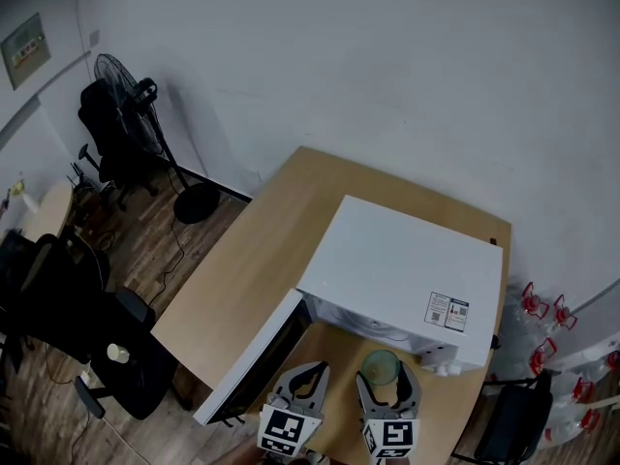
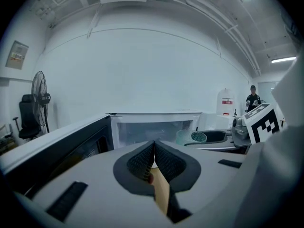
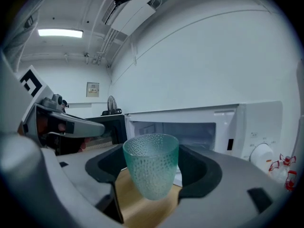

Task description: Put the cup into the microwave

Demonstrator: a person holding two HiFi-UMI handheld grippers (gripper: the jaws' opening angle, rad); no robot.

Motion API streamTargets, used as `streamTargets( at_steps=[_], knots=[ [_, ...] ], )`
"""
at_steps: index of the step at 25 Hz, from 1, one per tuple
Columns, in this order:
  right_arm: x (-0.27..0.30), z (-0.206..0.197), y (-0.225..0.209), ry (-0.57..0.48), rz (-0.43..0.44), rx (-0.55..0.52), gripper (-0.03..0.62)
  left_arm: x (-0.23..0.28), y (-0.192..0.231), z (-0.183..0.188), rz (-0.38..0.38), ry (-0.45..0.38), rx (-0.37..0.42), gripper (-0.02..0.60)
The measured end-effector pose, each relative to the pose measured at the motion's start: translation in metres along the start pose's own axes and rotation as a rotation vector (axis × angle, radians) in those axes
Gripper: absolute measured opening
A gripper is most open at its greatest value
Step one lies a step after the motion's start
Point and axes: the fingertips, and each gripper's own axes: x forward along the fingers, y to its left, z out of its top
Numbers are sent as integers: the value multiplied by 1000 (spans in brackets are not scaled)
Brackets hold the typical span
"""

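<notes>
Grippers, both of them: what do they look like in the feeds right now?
The left gripper and right gripper match: pale grey moulded bodies, each claw lined with dark, finely ribbed pads in a curved black surround. Each carries a cube with black-and-white square markers. No cables or sleeves show.

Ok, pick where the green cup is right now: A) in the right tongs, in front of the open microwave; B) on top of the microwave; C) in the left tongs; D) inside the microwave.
A: the right gripper view shows the green cup clamped between the right tongs, with the open microwave beyond it.
</notes>
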Motion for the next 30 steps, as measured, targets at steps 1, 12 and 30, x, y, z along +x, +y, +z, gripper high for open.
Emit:
streamTargets(
  at_steps=[1, 12, 30],
  knots=[
    [6, -1, -1, 2, 7, -2, 358, 4, 2, -1, 5, 3, -3, 23],
    [65, -9, -20, 4, 48, 1, 359, 41, 24, -12, 58, 27, -34, 23],
    [120, -14, -36, 13, 80, 15, 359, 78, 41, -17, 85, 67, -65, 23]
  ],
)
